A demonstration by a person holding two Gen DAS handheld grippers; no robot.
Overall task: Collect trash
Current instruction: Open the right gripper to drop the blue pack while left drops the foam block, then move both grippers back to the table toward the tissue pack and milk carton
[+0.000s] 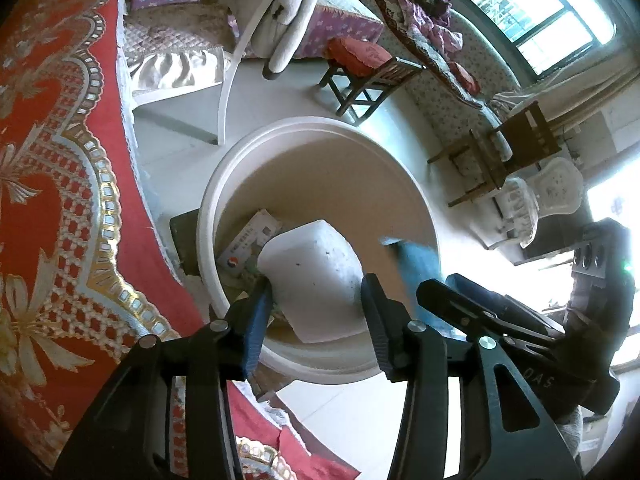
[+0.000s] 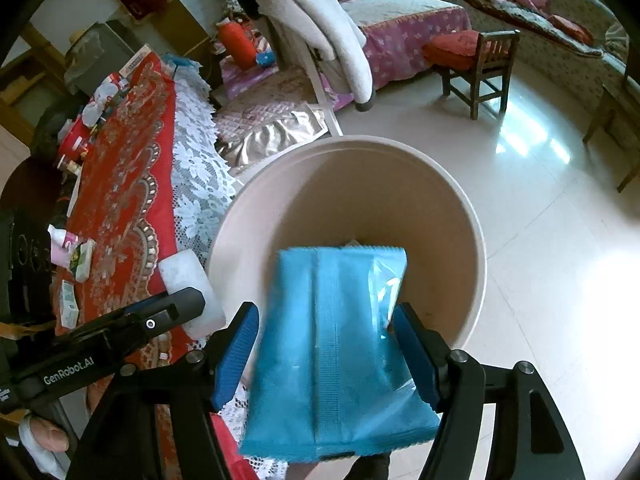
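A round cream bin (image 1: 320, 136) stands on the floor beside the table; it also shows in the right wrist view (image 2: 476, 240). My left gripper (image 1: 316, 304) holds a white foam block (image 1: 316, 276) between its fingers over the bin's mouth; the block shows in the right wrist view (image 2: 188, 276). My right gripper (image 2: 324, 344) has a blue plastic wrapper (image 2: 332, 360) between its fingers above the bin; the wrapper looks blurred and the left finger stands slightly off it. The wrapper shows in the left wrist view (image 1: 416, 260). Card and paper trash (image 1: 248, 248) lies inside the bin.
A table with a red and gold cloth (image 1: 52, 200) and lace edge (image 2: 196, 184) stands left of the bin, with small packets and boxes (image 2: 76, 256) on it. A wooden stool (image 2: 476, 64), chairs (image 1: 504, 152), a bed (image 2: 400, 24) and a sofa lie beyond.
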